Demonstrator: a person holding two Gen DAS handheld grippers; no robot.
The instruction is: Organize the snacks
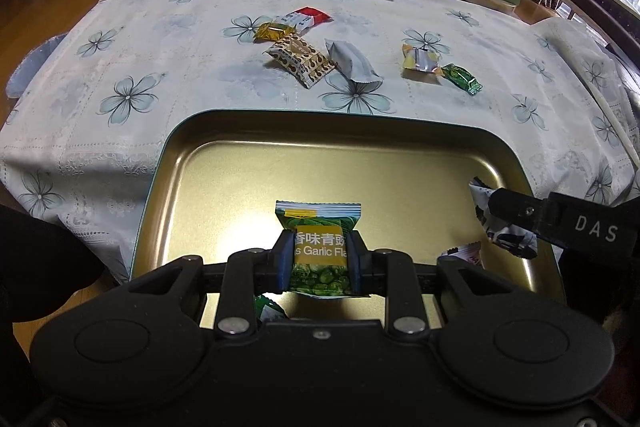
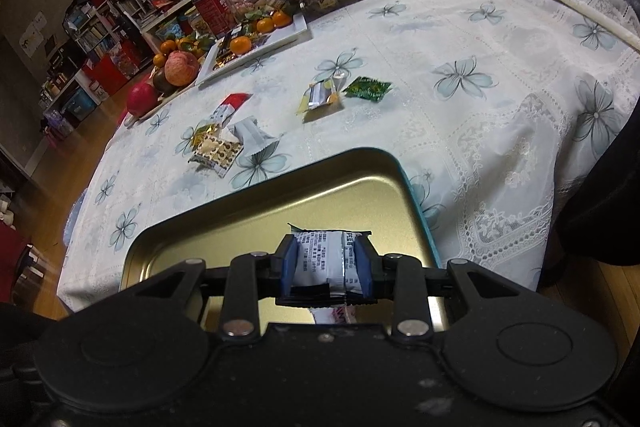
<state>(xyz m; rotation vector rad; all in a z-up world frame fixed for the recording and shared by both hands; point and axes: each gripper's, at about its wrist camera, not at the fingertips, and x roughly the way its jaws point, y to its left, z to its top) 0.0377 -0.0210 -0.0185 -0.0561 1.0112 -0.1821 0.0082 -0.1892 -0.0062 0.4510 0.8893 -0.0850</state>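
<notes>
left tongs [image 1: 319, 259] clamp green pea packet [image 1: 319, 227] | right tongs [image 2: 327, 265] clamp white packet [image 2: 320, 255]; both over tin tray [image 1: 224, 155] | six snacks left on worktop [image 1: 120, 39] at 12 o'clock

Left gripper [image 1: 319, 253]: pitched steeply down, blue pads clamped on the sides of a green snack packet [image 1: 318, 247], jaws narrow. Right gripper [image 2: 329, 265]: also pitched down, pads clamped on a white printed packet [image 2: 326, 259], jaws equally narrow. In the left wrist view the right gripper's black finger enters from 3 o'clock, tip toward 9 o'clock. Dark sleeves at both lower frame edges.
</notes>
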